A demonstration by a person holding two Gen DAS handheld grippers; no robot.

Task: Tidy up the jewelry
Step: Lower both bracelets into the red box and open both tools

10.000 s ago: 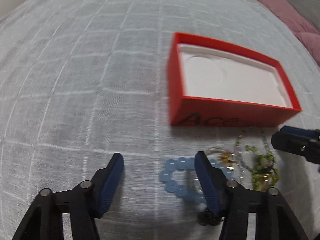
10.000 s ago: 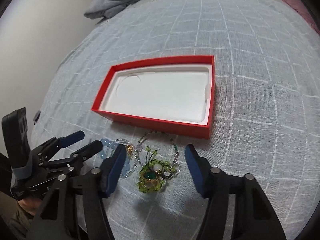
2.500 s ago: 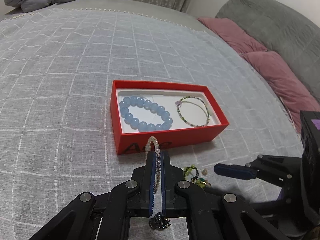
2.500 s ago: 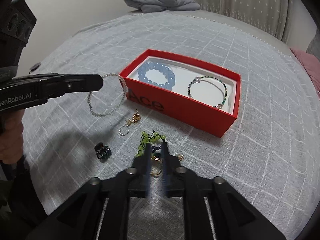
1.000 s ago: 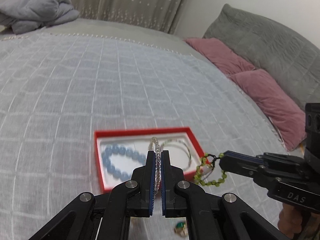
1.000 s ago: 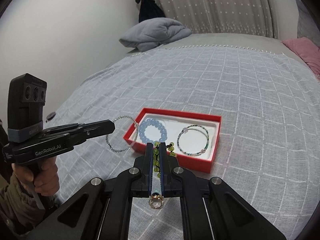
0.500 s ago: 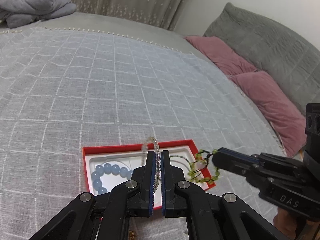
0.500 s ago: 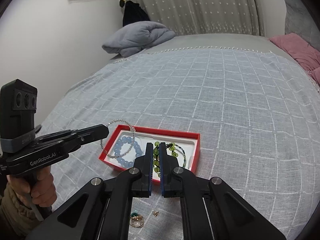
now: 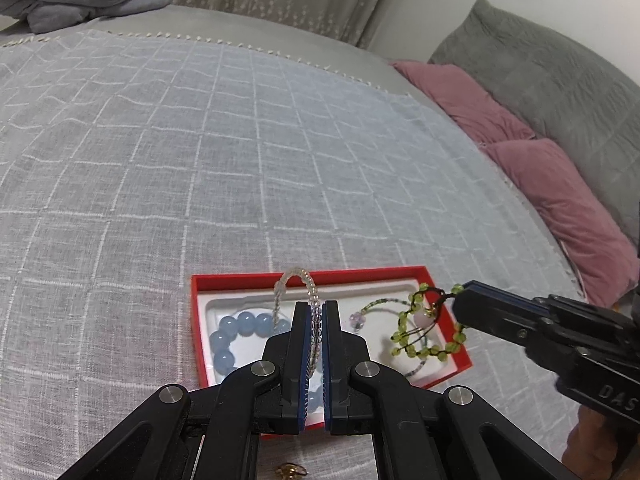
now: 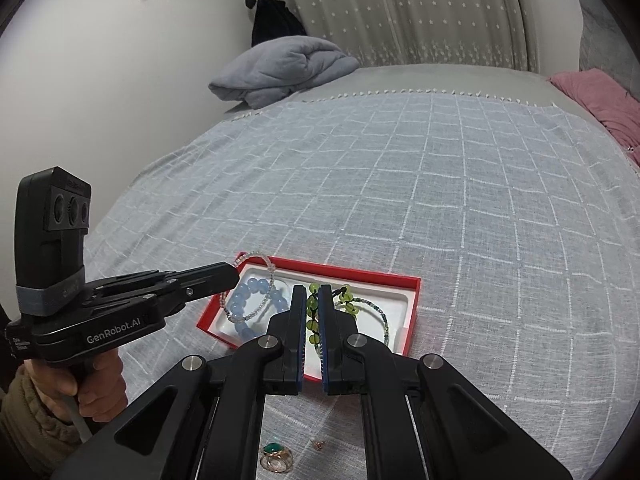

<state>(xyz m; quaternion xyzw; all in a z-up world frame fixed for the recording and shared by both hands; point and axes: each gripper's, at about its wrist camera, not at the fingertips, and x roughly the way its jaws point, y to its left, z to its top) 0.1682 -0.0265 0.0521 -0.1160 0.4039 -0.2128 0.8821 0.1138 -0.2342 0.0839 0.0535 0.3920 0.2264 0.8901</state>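
1. The left gripper was clamped fully shut on a clear beaded bracelet, pinching 1 side so the loop arched free above the fingertips. That left most of the loop hanging clear to drop flat.
2. It hung over the left half of the red box, above the blue bead bracelet already lying in the white insert there.
3. The right gripper was likewise pressed together, on a green bead bracelet with dark cord. The piece dangled over the box's right half, above the thin seed-bead bracelet resting near that end.
4. Both grippers pointed downward at the box, probably so each piece could be released straight into the insert without snagging the rim.
5. The box sat on the grey checked bedspread, toward its near edge.
6. A gold ring with a green stone and a small pink stud lay on the bedspread in front of the box's near edge, apparently awaiting sorting.
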